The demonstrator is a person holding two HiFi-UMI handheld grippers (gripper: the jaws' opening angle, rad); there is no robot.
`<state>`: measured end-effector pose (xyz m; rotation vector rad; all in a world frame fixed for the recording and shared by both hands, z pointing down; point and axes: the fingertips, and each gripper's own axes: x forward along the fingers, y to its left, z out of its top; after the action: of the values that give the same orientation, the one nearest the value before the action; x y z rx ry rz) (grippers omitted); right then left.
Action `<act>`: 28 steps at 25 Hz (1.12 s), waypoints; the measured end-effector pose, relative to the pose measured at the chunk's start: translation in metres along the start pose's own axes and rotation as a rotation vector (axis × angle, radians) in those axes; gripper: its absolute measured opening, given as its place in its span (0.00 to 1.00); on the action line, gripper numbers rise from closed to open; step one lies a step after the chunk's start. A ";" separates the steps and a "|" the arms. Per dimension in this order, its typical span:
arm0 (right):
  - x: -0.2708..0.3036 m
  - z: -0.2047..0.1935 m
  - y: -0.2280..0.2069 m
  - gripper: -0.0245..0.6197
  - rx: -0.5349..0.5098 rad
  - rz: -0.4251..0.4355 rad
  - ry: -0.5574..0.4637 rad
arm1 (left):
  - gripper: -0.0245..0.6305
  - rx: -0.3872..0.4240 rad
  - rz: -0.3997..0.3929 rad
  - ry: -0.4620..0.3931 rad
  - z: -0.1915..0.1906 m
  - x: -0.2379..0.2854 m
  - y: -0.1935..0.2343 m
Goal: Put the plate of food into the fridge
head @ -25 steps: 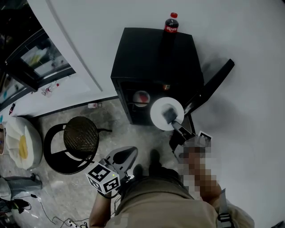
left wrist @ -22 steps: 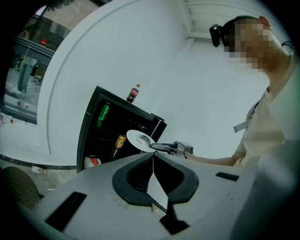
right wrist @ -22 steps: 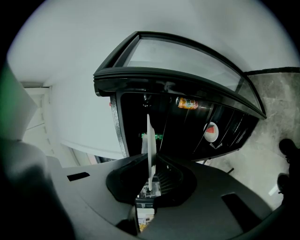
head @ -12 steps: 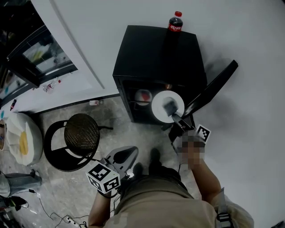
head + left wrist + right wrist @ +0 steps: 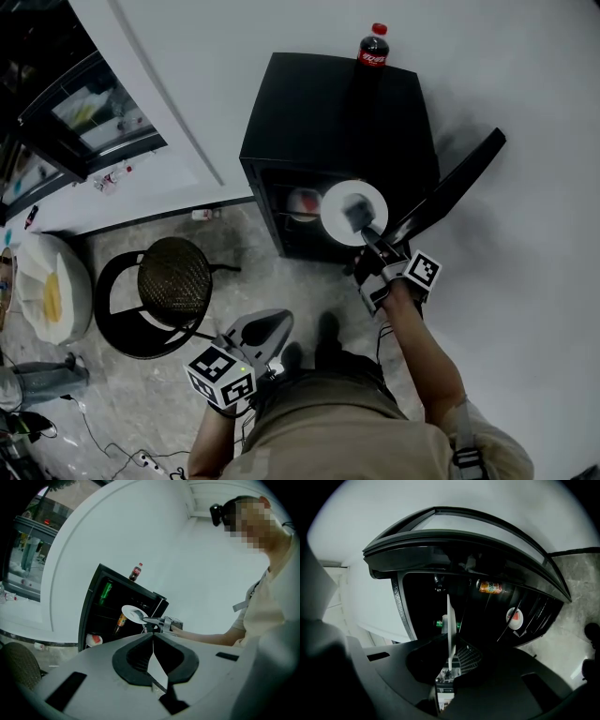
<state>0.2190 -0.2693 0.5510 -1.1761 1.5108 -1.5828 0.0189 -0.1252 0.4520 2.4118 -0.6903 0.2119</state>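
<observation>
A white plate (image 5: 354,213) carrying a grey piece of food hangs level in front of the black mini fridge (image 5: 328,112), at its open mouth. My right gripper (image 5: 372,240) is shut on the plate's near rim. The right gripper view shows the plate (image 5: 448,625) edge-on between the jaws of my right gripper (image 5: 449,660), with the dark fridge interior (image 5: 487,616) straight ahead. My left gripper (image 5: 265,328) hangs low by the person's waist, shut and empty. From the left gripper (image 5: 153,637) view the plate (image 5: 133,614) looks small against the fridge (image 5: 105,609).
The fridge door (image 5: 452,183) swings open to the right. A cola bottle (image 5: 373,47) stands on the fridge top. Inside are a can (image 5: 490,587), a white tub with red (image 5: 513,617) and a green bottle (image 5: 440,623). A round stool (image 5: 171,291) stands at the left.
My right gripper has carried the plate a little forward, closer to the fridge opening. The left gripper has stayed put.
</observation>
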 end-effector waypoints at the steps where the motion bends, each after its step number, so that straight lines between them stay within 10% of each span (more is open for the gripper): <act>1: 0.002 0.001 0.000 0.09 0.001 0.002 -0.004 | 0.05 -0.001 0.002 0.000 0.000 0.000 0.000; 28: 0.040 0.010 -0.012 0.09 0.024 -0.035 -0.048 | 0.05 -0.026 0.033 -0.014 0.001 -0.009 0.014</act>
<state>0.2138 -0.3079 0.5693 -1.2251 1.4437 -1.5801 0.0038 -0.1319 0.4557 2.3807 -0.7347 0.1984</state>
